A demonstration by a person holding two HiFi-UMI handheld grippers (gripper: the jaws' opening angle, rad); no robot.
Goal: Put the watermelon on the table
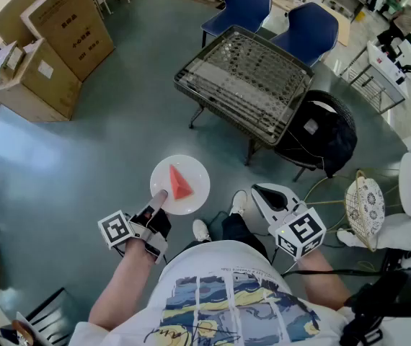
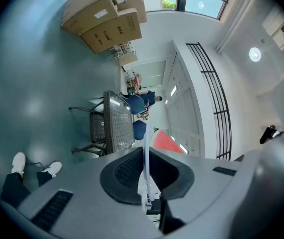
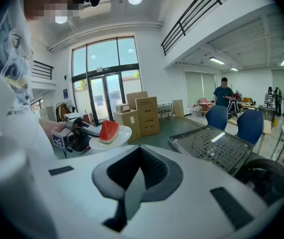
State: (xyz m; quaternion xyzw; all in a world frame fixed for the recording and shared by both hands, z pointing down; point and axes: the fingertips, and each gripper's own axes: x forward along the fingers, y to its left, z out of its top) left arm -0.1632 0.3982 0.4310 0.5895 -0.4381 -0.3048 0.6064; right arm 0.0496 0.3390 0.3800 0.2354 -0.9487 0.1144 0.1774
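Print on the cardboard boxes (image 1: 54, 42) at ten o'clock is too small to read. The watermelon (image 1: 180, 182), a red wedge with green rind, lies on a white plate (image 1: 197, 170) in the air, at seven o'clock of the mesh-topped bench (image 1: 245, 85). The left gripper (image 1: 159, 199) has its jaws nearly together, pinching the plate's rim. The right gripper (image 1: 261, 193), at three o'clock of the plate, has its jaws closed on nothing. Open floor separates plate and bench.

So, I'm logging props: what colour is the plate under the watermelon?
Plain white plate; the head view shows it best.
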